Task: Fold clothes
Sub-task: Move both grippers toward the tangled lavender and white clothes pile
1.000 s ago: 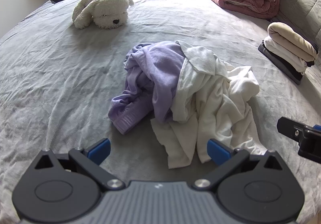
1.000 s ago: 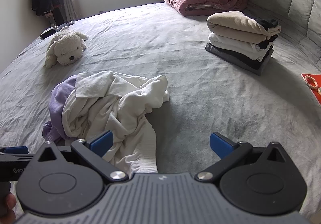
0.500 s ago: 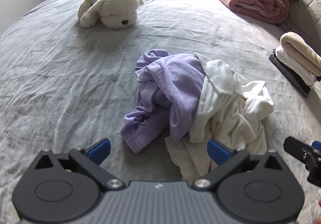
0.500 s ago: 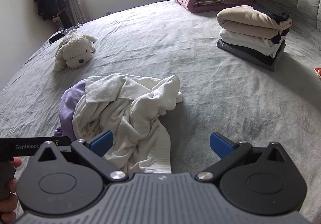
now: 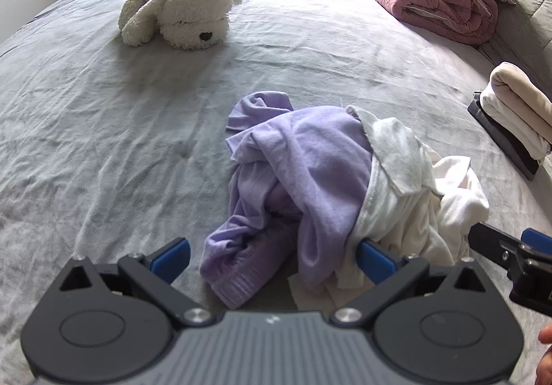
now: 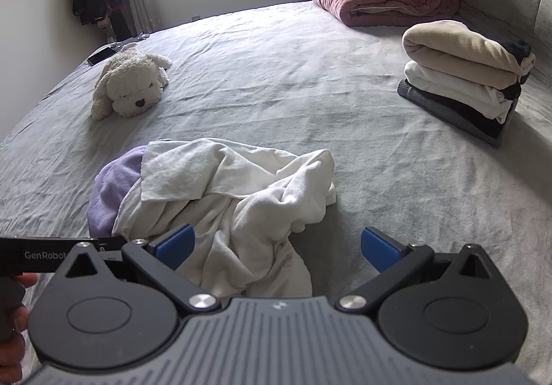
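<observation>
1. Done – a neat stack of folded beige, white and dark clothes (image 6: 462, 74) sits by the headboard
2. Left – a crumpled lilac knit top (image 5: 293, 184) and white cotton shirt (image 6: 241, 191), heaped mid-bed
3. Left gripper (image 5: 272, 255) and right gripper (image 6: 277, 243) – jaws apart, empty, near the heap

Left gripper (image 5: 272, 255), right gripper (image 6: 277, 245): black linkages, blue fingertip pads (image 6: 174, 244), silver screws, ribbed grey housing, white "GenRobot" lettering at 9 o'clock.

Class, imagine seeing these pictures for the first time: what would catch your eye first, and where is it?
A crumpled lilac knit top tangled with a rumpled white cotton garment lies mid-bed, just ahead of both open tools. A fluffy white toy dog rests beyond, and a neat stack of folded clothes sits to the right.
</observation>
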`<state>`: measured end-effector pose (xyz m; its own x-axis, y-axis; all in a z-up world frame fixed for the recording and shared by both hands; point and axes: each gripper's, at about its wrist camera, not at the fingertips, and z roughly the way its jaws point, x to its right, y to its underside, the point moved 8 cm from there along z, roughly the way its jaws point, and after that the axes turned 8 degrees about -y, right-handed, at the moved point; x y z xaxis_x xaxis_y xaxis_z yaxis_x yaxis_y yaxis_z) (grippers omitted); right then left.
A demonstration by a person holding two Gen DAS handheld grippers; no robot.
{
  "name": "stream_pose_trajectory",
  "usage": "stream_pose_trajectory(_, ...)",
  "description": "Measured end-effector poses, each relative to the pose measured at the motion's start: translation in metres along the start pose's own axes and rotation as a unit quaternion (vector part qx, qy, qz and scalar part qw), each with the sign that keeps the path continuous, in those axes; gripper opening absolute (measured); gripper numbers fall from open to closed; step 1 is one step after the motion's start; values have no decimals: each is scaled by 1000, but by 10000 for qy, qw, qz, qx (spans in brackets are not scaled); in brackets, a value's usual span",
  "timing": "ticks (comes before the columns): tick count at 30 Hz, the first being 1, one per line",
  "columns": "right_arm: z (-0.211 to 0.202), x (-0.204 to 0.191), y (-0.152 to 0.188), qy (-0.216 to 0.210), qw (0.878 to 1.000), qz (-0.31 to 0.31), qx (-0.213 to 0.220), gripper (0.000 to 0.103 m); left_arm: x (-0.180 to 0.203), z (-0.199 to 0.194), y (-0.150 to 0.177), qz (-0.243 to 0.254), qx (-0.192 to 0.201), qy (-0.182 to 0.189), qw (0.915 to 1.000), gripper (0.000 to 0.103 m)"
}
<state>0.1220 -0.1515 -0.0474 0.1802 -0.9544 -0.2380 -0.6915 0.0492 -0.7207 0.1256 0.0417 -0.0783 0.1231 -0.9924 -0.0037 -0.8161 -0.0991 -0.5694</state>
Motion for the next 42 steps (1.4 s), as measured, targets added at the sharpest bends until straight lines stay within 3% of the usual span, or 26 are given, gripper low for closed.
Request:
stream_pose_trajectory(9, 18, -9, -12, -71, 10000, 14, 0, 103, -1, 9, 1, -22, -170, 59, 9998, 102)
stream_pose_trajectory(18, 3, -17, -14, -79, 9998, -6, 158, 103, 7, -11, 0, -9, 23, 91, 10000, 102)
stream_pose_trajectory(42, -6, 12, -6, 64, 9990, 437, 101, 103, 26, -18, 1, 77, 169, 169, 9997, 102)
